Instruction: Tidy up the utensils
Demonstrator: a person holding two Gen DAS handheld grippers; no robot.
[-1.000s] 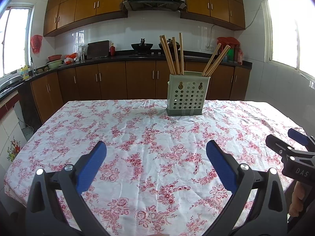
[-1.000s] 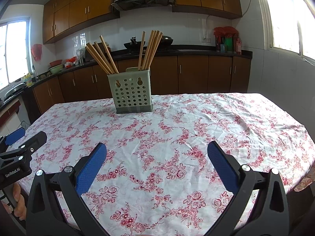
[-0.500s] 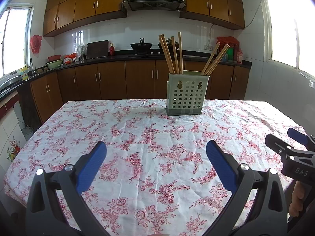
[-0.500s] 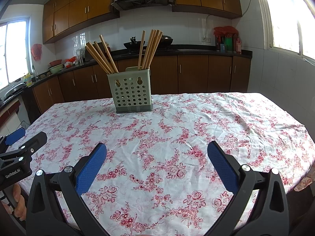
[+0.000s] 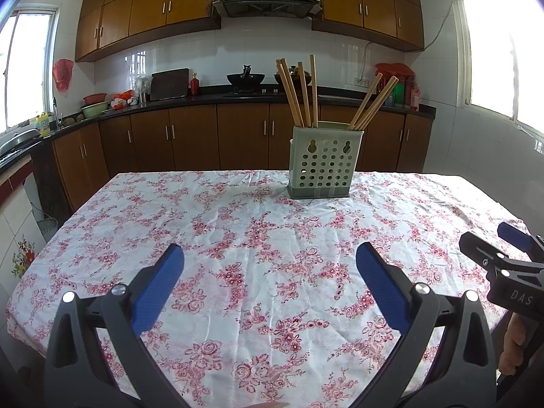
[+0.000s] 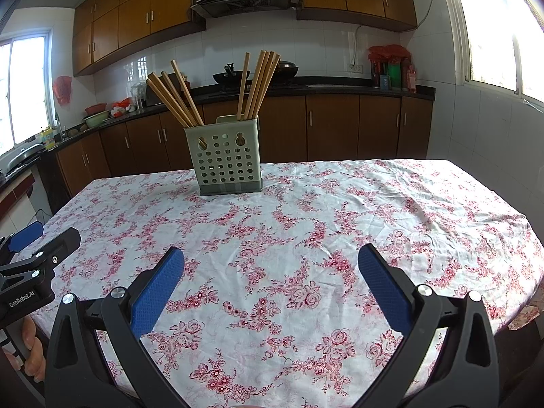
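A pale green perforated utensil holder (image 5: pixel 322 166) stands upright at the far side of the table; it also shows in the right wrist view (image 6: pixel 227 159). Several wooden chopsticks (image 5: pixel 299 93) stick out of its left compartment and a few more chopsticks (image 5: pixel 372 100) lean out of its right one. My left gripper (image 5: pixel 270 261) is open and empty, low over the near table edge. My right gripper (image 6: pixel 271 261) is open and empty, beside it to the right. Each gripper shows at the edge of the other's view.
The table wears a white cloth with red flowers (image 5: pixel 258 238), wrinkled in places. Brown kitchen cabinets (image 5: pixel 204 136) and a dark counter with a wok (image 5: pixel 245 77) run behind the table. Windows are at the left and right walls.
Both views are almost unchanged; the left gripper view has shifted very slightly. Both grippers stay open and empty.
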